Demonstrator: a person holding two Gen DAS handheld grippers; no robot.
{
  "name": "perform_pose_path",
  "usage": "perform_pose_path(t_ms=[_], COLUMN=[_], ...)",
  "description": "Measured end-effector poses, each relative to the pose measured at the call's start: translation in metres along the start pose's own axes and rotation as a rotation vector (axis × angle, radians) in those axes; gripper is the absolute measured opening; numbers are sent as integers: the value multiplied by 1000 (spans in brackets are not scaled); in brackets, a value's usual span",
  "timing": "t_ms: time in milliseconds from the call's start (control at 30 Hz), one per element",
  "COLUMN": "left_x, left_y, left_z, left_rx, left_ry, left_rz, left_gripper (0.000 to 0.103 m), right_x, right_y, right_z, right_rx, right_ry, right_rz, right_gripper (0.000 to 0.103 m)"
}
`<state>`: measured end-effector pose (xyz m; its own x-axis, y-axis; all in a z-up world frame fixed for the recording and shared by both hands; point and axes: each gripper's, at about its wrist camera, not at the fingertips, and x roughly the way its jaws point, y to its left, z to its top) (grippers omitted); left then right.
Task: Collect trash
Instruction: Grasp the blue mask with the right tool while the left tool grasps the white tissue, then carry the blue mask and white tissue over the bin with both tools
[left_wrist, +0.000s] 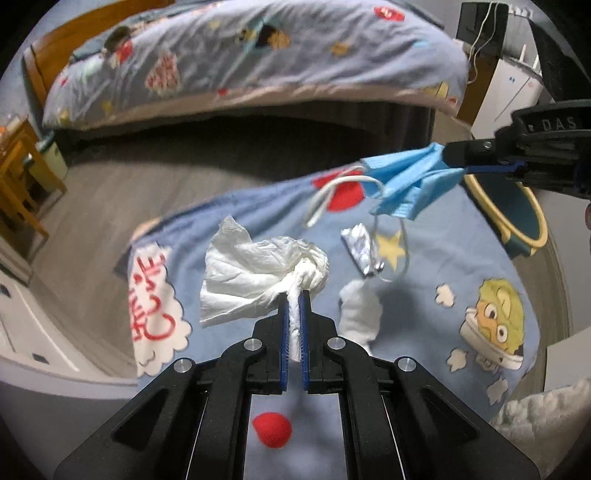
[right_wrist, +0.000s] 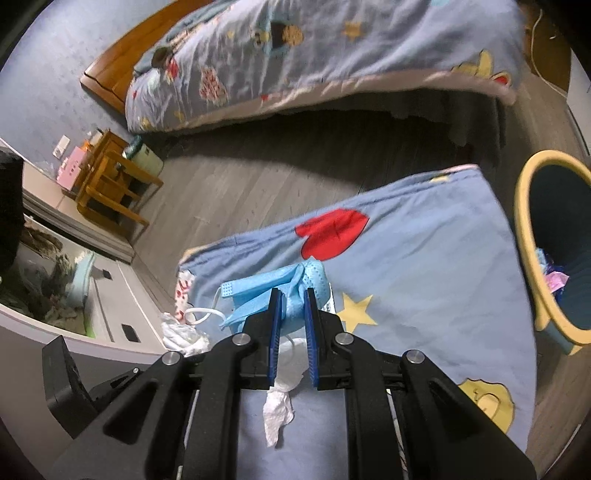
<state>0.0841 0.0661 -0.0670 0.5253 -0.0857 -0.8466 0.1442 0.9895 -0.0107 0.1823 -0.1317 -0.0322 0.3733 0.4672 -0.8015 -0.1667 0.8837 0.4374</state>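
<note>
Both jaws are pinched on rubbish above a blue cartoon-print quilt (left_wrist: 424, 295): the left gripper (left_wrist: 294, 295) clamps a crumpled white tissue (left_wrist: 255, 273) between its blue pads, while the right gripper (right_wrist: 293, 295) squeezes a blue face mask (right_wrist: 273, 288), its white ear loop (left_wrist: 332, 192) dangling free. A crinkled foil wrapper (left_wrist: 364, 249) and another wad of white tissue (right_wrist: 279, 413) lie on the quilt beneath the two tools. Just beside the quilt's right edge, a dark bin with a yellow rim (right_wrist: 524, 236) stands on the grey wood floor (right_wrist: 236, 184), scraps visible inside.
</note>
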Motion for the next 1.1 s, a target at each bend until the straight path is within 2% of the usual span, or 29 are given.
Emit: perform_pose_path(t_ms=[200,433,833,1100], left_x=[-9,-3,14,25], left_y=[-9,-48,-140,-182], left_z=[13,19,46,60], left_rx=[-11,23,130,158], left_ry=[-38,-32,-37,-44], left_rz=[-25,-52,-110,-145], left_gripper=[6,6,6,6], right_x=[-44,-90,-116,-123], right_y=[-18,-68,-152,-199], right_z=[1,0,-1,-3], right_rx=[-4,53,117,176], right_ry=[-74,-149,-174,-191], right_rz=[-45,-72,-121,-139], right_gripper=[12,12,12,12])
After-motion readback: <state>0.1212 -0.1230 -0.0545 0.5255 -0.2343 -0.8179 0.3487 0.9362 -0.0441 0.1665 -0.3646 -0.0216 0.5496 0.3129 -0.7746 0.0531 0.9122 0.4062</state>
